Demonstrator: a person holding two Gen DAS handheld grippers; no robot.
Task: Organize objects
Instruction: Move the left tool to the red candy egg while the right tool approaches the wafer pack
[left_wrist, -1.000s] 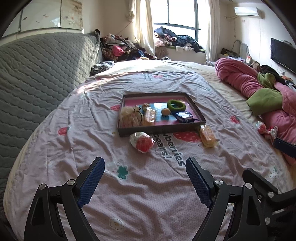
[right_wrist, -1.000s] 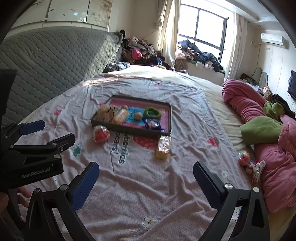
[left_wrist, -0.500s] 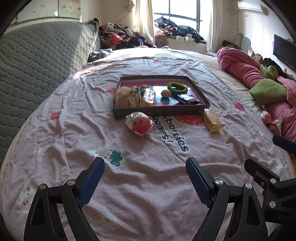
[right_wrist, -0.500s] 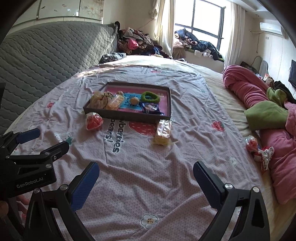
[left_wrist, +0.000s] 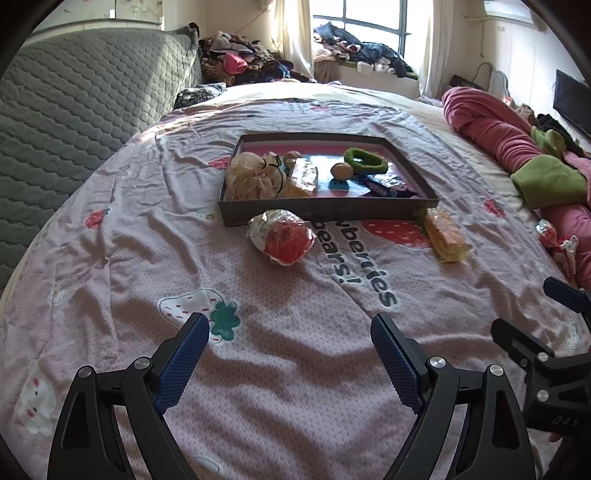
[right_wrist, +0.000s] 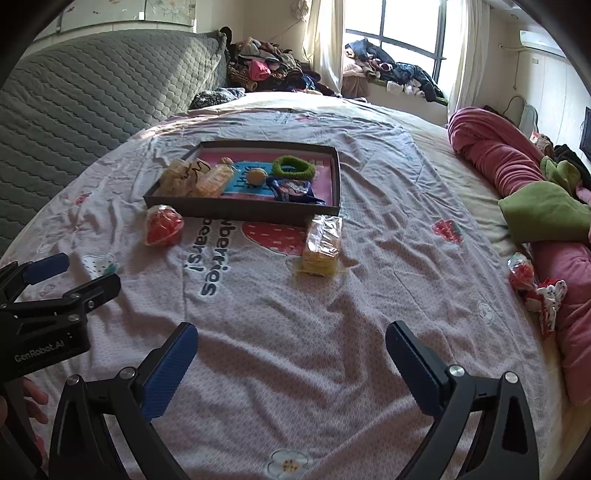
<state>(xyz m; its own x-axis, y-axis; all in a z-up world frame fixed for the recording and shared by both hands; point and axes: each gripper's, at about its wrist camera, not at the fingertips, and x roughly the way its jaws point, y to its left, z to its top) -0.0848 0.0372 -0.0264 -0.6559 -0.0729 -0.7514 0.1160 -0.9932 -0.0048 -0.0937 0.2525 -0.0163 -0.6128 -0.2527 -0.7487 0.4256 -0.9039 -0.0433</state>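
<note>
A dark shallow tray lies mid-bed with several items in it: a green ring, a small round ball, a dark blue packet and pale wrapped bundles. In front of it on the pink sheet lie a red wrapped ball and a yellow wrapped cracker pack. My left gripper hovers open over bare sheet, well short of the red ball. My right gripper is open too, short of the cracker pack, nothing between its fingers.
A grey quilted headboard rises at the left. Rolled pink and green bedding lines the right edge, with a red candy wrap beside it. Clothes are piled by the window. A person's fingers show at lower left.
Both grippers have come down and forward toward the bed; the tray, red ball and cracker pack look nearer and larger. Neither pair of jaws has changed its spread.
</note>
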